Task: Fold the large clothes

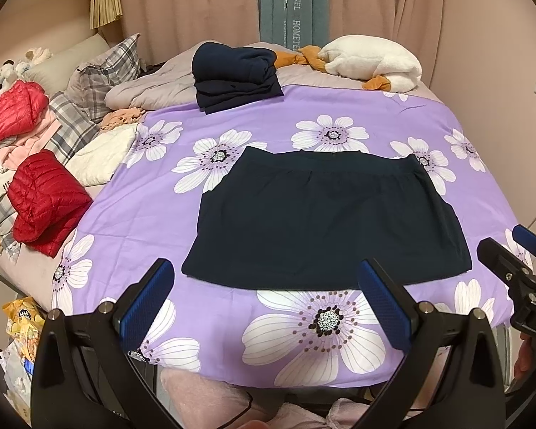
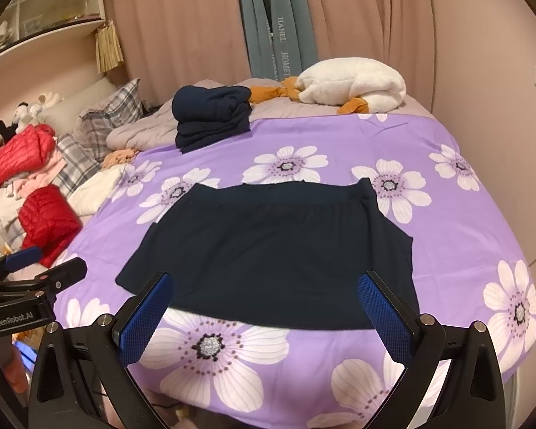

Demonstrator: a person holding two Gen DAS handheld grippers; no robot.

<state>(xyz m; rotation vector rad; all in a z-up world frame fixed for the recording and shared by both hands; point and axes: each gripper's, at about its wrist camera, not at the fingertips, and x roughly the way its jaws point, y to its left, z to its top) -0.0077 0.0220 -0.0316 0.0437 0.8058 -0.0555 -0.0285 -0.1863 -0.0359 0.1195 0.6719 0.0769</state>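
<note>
Skirt point(image 1: 325, 218) flat on bedsheet point(image 1: 153, 211) | left gripper point(image 1: 266, 307) – fingers wide, empty | right gripper point(image 2: 264, 316) – same

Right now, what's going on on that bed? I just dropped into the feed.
A person holds a gripper in each hand above the near edge of a purple flowered bedsheet. A dark navy garment lies spread flat on it, partly folded into a rough rectangle. The left gripper and right gripper both hover with jaws open, holding nothing. A stack of folded navy clothes sits at the far side, and red puffer jackets wait off to the left.
</note>
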